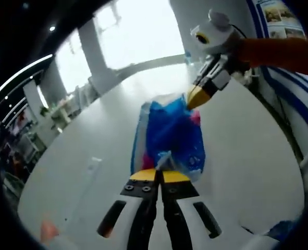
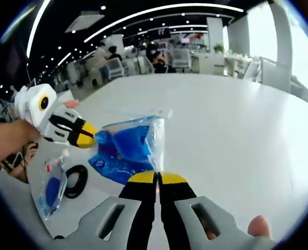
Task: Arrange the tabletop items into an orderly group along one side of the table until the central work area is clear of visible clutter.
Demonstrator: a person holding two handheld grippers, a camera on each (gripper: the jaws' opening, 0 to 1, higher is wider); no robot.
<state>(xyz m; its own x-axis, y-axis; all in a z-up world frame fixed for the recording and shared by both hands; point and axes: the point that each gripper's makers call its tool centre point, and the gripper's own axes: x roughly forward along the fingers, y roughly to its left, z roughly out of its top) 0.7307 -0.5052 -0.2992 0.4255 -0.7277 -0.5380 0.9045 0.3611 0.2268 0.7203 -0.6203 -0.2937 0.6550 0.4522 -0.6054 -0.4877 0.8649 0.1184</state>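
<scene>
Two grippers pinch one blue bag between them. In the left gripper view, we see the left gripper point(image 1: 159, 176) at bottom centre, its yellow-tipped jaws pressed together on the near edge of the bag point(image 1: 170, 136), which lies at the centre of the frame above the white table point(image 1: 247, 146). At upper right, the right gripper point(image 1: 198, 96) comes in and nips the bag's far corner with its jaws closed; an orange sleeve point(image 1: 279, 52) follows behind it. A thin clear strip point(image 1: 91, 172) lies on the table at lower left.

In the right gripper view, we see the right gripper point(image 2: 157, 178) at bottom centre, jaws closed on the bag's point(image 2: 127, 148) clear edge. From the left, the left gripper point(image 2: 86, 136) grips the opposite edge, held by a hand point(image 2: 8, 138). At lower left, a black ring point(image 2: 76, 181) and a small packet point(image 2: 52, 190) with a blue item rest on the table point(image 2: 237, 125), just beside each other.
</scene>
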